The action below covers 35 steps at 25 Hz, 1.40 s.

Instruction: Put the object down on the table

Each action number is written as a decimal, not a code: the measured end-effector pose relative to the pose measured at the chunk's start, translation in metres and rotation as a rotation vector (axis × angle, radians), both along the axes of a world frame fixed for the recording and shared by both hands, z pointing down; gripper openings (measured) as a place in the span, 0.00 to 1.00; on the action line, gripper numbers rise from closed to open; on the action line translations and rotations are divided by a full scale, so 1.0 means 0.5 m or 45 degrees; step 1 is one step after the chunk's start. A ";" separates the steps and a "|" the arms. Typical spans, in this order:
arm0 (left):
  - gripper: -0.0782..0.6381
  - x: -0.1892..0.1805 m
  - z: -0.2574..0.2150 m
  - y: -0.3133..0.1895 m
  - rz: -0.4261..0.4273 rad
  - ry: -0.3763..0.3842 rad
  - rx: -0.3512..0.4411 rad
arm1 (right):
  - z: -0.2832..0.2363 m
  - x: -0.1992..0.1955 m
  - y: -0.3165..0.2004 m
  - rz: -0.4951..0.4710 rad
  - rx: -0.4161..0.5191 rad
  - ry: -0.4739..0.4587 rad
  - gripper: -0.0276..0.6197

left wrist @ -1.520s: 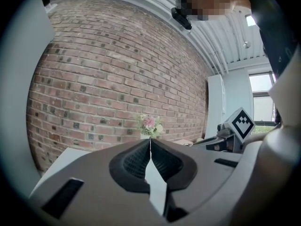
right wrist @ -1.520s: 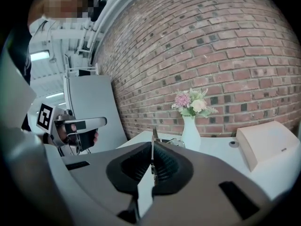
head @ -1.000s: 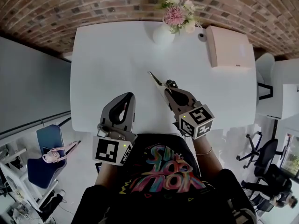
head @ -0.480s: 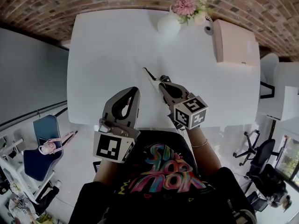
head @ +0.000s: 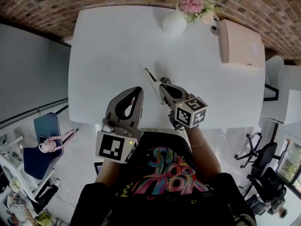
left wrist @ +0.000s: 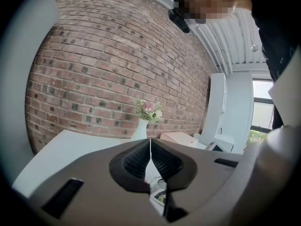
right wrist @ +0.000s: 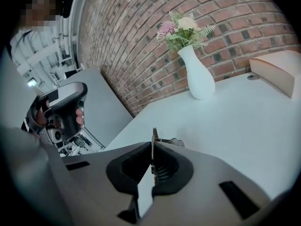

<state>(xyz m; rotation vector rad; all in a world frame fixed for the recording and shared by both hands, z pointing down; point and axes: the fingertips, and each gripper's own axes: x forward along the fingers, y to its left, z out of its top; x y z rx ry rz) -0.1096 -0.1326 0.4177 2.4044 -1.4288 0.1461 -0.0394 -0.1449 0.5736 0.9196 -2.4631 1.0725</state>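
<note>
Right hand-held gripper pinching a thin flat object at frame centre, over the white counter.
Best to rest the object's tip flat before spreading the jaws. The left hand-held gripper is pressed together and empty.

table white | brick wall red-brown, top | vase white | flowers pink, cream | box pale pink, upper right | left gripper, right gripper grey, cubes black-white squares | thin strip tan
</note>
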 end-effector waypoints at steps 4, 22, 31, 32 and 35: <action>0.15 0.006 0.002 0.001 0.012 -0.007 -0.004 | 0.013 -0.001 0.002 0.015 -0.033 -0.039 0.08; 0.15 0.019 -0.007 -0.017 -0.020 0.036 0.013 | 0.071 0.016 -0.028 0.126 -0.239 -0.165 0.08; 0.15 0.020 -0.002 -0.016 -0.011 0.012 0.003 | 0.089 0.031 -0.033 0.212 -0.351 -0.312 0.12; 0.15 0.018 0.000 -0.015 -0.008 0.005 0.000 | 0.090 0.031 -0.033 0.217 -0.364 -0.321 0.12; 0.15 0.017 0.003 -0.011 0.001 -0.013 -0.004 | 0.089 0.028 -0.032 0.224 -0.390 -0.347 0.13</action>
